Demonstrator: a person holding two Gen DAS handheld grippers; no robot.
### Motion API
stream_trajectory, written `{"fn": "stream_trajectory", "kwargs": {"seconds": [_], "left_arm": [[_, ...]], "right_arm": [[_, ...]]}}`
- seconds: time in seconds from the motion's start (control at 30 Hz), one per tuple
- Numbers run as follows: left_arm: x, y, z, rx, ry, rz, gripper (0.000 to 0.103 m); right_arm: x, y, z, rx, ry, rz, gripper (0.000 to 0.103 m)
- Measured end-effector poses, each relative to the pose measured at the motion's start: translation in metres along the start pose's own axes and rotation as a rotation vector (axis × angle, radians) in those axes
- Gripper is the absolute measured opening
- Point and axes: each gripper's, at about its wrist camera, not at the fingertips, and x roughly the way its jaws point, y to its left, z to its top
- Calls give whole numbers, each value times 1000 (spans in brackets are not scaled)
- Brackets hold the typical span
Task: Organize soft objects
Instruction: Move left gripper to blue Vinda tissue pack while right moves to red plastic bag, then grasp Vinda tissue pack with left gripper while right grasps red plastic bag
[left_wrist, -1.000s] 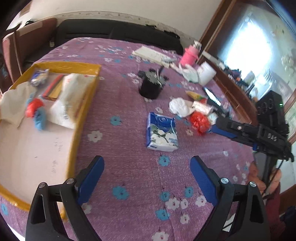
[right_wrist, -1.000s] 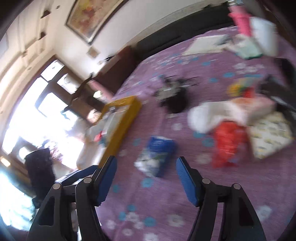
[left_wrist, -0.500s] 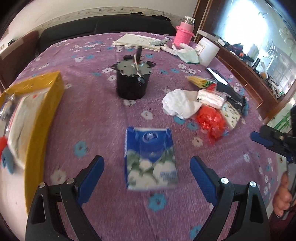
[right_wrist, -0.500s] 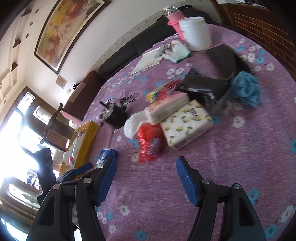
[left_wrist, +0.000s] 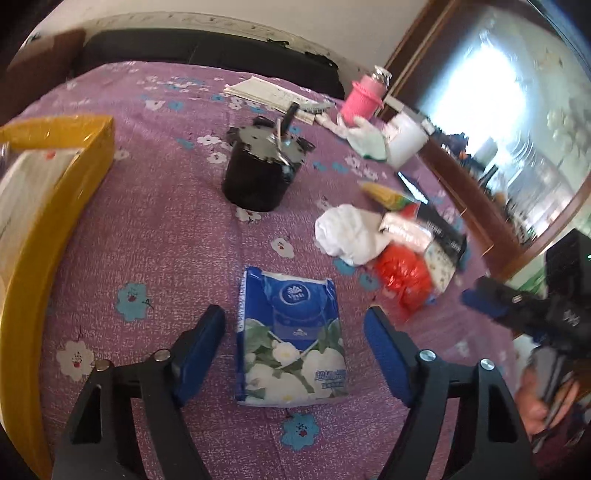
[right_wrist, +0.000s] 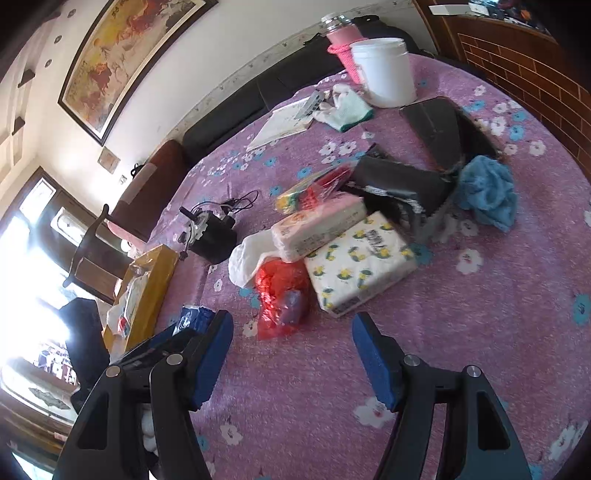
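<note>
Your left claw (left_wrist: 293, 330) is spread wide and holds nothing; the blue tissue pack (left_wrist: 291, 338) lies flat on the table (left_wrist: 166, 236) between its fingers, touching neither. Only your left view shows that pack whole: in the right view just a corner of it (right_wrist: 194, 317) peeks out behind the left finger. Your right claw (right_wrist: 291, 356) is also wide open and empty, over bare purple cloth, near the red plastic bag (right_wrist: 282, 295). The right view alone shows the yellow-flowered tissue pack (right_wrist: 360, 264), the pink tissue pack (right_wrist: 319, 230) leaning on it, and the blue cloth (right_wrist: 485, 192) further off. The white cloth (left_wrist: 351, 234) touches the red bag. The yellow tray (left_wrist: 48, 218) sits at the left edge, a black pot (left_wrist: 258, 173) between.
</note>
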Motion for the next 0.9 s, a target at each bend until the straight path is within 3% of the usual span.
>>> {"fn": "stream_trajectory", "kwargs": {"seconds": [0.43,0.47,0.5,0.53,0.73,0.8,0.87,0.9], "left_arm": [[7,-17,-1,87,35,84,81],[7,-17,-1,86,35,83,81],[8,-17,0,86,35,83,81],[8,-17,0,87,36,86,81],[13,-25,0,128,49,141,81],[15,-32,-2,159,57,191,78],[18,-38,-4,190,57,271,66],[17,-40,-4,196,53,287,52]], "right_arm": [[54,45,6,-110,41,-126,70],[60,44,6,-106,53,-161,61],[65,41,5,-97,72,-189,41],[68,38,5,-84,85,-189,32],[40,28,-7,-52,43,-168,31],[28,29,-12,-63,27,-169,31],[14,30,-19,-79,12,-172,31],[7,30,-22,-87,5,-173,31]]}}
